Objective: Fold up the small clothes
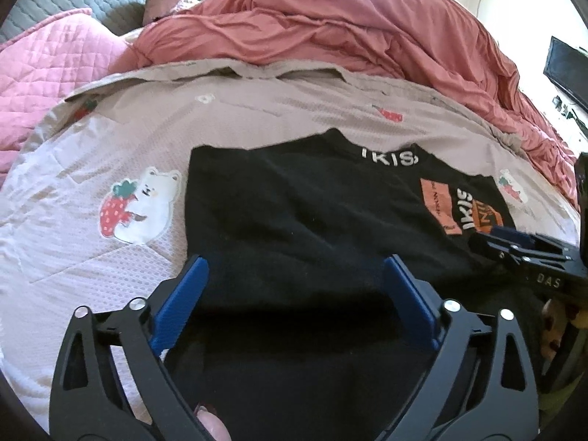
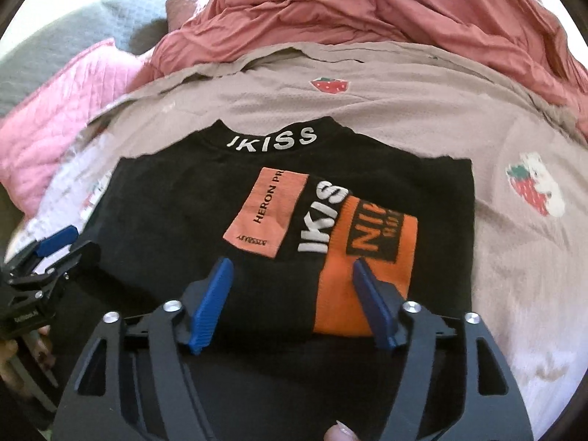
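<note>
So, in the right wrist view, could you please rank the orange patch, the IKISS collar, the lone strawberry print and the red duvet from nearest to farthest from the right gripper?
1. Orange patch, partly between the right gripper fingers.
2. IKISS collar, at the shirt's far edge.
3. Strawberry print, beyond the collar on the beige sheet.
4. Red duvet, bunched at the back.

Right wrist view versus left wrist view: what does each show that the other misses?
Only the right wrist view shows the full "IKISS" collar lettering, the whole salmon patch and the orange panel between the open right gripper.

Only the left wrist view shows the big bear-and-strawberry print on the sheet, the screen at far right, and the open left gripper over plain black cloth.

Both show the black top lying on the sheet, the red duvet behind, and the pink quilt.
</note>
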Available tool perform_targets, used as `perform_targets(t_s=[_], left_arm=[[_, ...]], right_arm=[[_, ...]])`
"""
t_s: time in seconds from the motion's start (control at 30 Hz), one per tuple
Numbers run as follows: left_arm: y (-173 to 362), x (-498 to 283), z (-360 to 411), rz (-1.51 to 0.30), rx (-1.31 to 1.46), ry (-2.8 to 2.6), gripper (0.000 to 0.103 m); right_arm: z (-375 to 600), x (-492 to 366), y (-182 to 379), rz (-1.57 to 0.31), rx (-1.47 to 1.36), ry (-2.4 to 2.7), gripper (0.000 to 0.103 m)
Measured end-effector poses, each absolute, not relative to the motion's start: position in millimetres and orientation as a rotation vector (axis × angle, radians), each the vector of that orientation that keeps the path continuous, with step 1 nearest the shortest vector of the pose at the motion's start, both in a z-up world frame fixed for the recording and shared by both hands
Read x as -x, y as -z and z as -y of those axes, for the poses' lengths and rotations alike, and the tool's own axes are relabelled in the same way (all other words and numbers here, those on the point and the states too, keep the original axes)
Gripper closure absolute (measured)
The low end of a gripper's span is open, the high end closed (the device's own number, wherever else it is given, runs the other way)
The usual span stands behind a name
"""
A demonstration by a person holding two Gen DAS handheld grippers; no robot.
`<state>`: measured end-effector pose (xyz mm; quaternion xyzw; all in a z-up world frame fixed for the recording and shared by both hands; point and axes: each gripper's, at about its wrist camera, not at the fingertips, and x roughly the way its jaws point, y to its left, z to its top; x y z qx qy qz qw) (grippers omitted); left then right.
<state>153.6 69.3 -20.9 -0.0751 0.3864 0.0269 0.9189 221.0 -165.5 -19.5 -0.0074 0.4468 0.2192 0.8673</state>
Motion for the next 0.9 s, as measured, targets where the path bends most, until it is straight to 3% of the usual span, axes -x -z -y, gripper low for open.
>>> perform_targets(t_s=[0.13, 0.23, 0.33, 0.43, 0.9], left_arm=[[13.5, -148.8, -73.2, -0.772, 0.171, -0.059, 0.01], [10.2, -144.4, -77.4, -0.767, 0.192, -0.06, 0.01], [6.9, -139.0, -81.3, -0.754, 0.202, -0.067, 0.01], [2.9, -134.2, -83.1, -0.738, 0.186, -0.091, 0.01], [-6.8, -119.2, -85.0, -0.706, 0.165, -0.11, 0.01]], right_arm=[[169.6, -216.0, 15.7, -0.933, 0.003, -0.455, 0.031], [170.5, -215.8, 13.3, -0.925, -0.008, -0.449, 0.019], [170.2, -215.2, 11.4, -0.918, -0.014, -0.443, 0.018], [170.3, -213.3, 10.7, -0.917, -0.02, -0.44, 0.011], [173.7, -205.0, -2.2, -0.884, -0.015, -0.434, 0.011]])
